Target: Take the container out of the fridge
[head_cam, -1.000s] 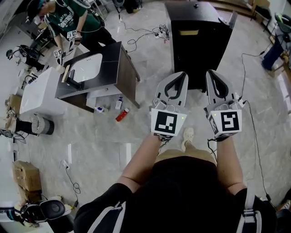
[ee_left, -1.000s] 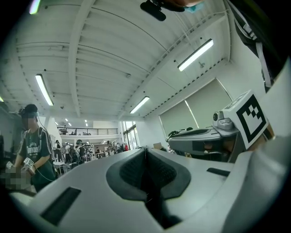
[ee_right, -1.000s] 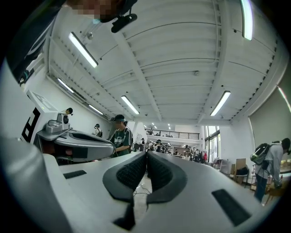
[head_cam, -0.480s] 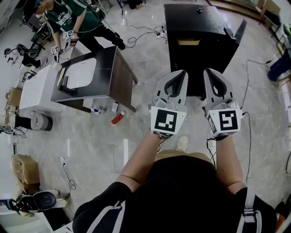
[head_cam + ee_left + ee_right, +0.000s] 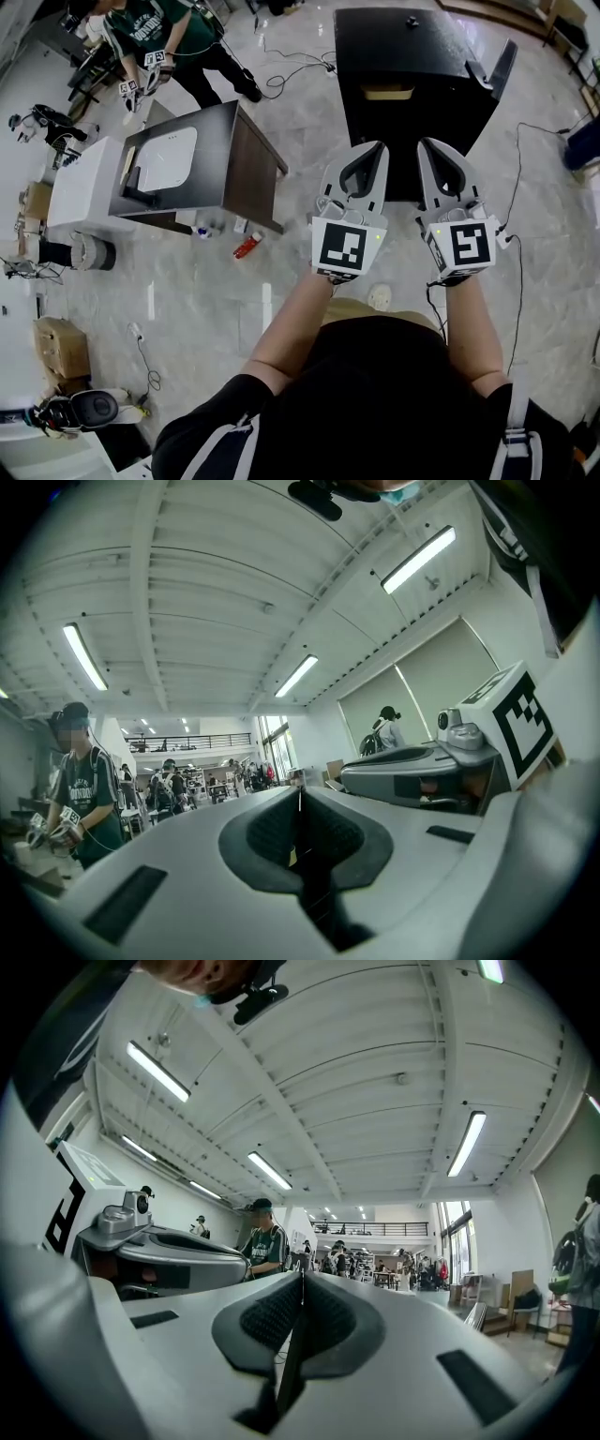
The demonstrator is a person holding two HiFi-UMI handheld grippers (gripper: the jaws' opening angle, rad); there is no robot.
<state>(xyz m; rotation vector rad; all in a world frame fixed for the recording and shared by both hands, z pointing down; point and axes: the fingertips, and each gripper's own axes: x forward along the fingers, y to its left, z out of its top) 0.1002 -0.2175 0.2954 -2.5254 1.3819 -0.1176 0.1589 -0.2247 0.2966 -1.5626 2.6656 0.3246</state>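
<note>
The fridge (image 5: 412, 56) is a tall black box straight ahead in the head view, with a tan patch (image 5: 387, 92) on its top face and a dark panel (image 5: 497, 67) sticking out at its right side. No container shows in any view. My left gripper (image 5: 377, 150) and right gripper (image 5: 427, 148) are held side by side and level, tips over the fridge's near edge in the picture. Both are shut with nothing between the jaws. In the left gripper view the left gripper (image 5: 300, 794) points into the room, as does the right gripper (image 5: 302, 1277) in the right gripper view.
A dark table (image 5: 246, 155) holding a white basin stands to the left, with a white cabinet (image 5: 80, 183) beside it and a person in a green shirt (image 5: 159, 28) behind. A red bottle (image 5: 247, 247) and cables (image 5: 291, 66) lie on the marble floor.
The fridge has drawn nearer and larger in the head view as the person walks toward it. Both grippers keep the same shut, side-by-side pose.
</note>
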